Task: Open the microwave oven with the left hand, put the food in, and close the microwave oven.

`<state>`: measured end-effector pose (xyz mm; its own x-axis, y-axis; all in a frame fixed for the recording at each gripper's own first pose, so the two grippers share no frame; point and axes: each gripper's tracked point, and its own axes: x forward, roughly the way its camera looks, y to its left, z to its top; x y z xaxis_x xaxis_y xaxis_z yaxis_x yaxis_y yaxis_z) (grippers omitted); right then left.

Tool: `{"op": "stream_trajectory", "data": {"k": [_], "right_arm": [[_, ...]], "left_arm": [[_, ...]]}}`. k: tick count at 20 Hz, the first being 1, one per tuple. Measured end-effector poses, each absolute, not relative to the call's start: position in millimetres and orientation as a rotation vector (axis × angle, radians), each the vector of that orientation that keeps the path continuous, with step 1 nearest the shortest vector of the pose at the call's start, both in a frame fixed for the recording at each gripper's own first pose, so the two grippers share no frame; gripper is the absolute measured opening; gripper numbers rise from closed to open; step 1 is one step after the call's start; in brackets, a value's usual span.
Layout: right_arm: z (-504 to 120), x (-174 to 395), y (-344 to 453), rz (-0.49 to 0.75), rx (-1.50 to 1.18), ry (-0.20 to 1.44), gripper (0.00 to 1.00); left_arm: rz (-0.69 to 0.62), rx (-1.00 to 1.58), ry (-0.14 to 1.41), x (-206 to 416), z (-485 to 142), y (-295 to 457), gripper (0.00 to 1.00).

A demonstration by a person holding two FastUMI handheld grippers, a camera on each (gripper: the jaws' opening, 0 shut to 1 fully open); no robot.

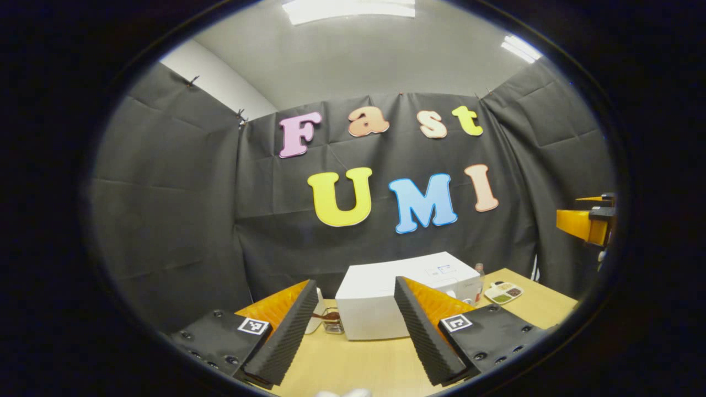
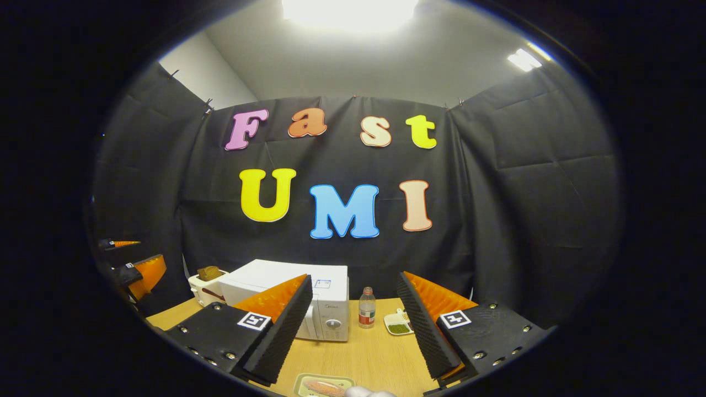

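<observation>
The white microwave point(image 1: 380, 309) stands on the wooden table point(image 1: 353, 364), straight ahead of my left gripper point(image 1: 354, 284), which is open and holds nothing, well short of the oven. In the right gripper view the microwave point(image 2: 325, 298) shows its control dial, and its door is partly hidden behind a finger. My right gripper point(image 2: 354, 277) is open too, raised above the table. Just below it, at the near table edge, lies a greenish tray with pinkish food point(image 2: 324, 386). The right gripper point(image 1: 587, 223) also shows at the far right of the left gripper view, and the left gripper point(image 2: 138, 270) at the far left of the right gripper view.
A small bottle point(image 2: 367, 307) and a divided dish of green and dark bits point(image 2: 398, 323) stand right of the microwave. A white toaster with bread point(image 2: 207, 284) sits to its left. A small glass container point(image 1: 331, 321) is beside the oven.
</observation>
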<state>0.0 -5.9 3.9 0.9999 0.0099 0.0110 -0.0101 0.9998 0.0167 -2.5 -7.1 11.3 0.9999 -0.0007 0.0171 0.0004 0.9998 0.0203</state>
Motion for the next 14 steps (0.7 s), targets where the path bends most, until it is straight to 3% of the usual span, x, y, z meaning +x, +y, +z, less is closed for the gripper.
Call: {"op": "stream_trajectory", "data": {"k": [7,14], "right_arm": [[-2,4,-11,0.006,0.009,-0.002,0.96],[-16,17,-28,-0.009,0.005,0.035,0.96]], "left_arm": [[-0.006,0.015,-0.006,16,-11,-21,0.99],[-0.095,-0.001,0.018,72,-82,-119,0.99]]}}
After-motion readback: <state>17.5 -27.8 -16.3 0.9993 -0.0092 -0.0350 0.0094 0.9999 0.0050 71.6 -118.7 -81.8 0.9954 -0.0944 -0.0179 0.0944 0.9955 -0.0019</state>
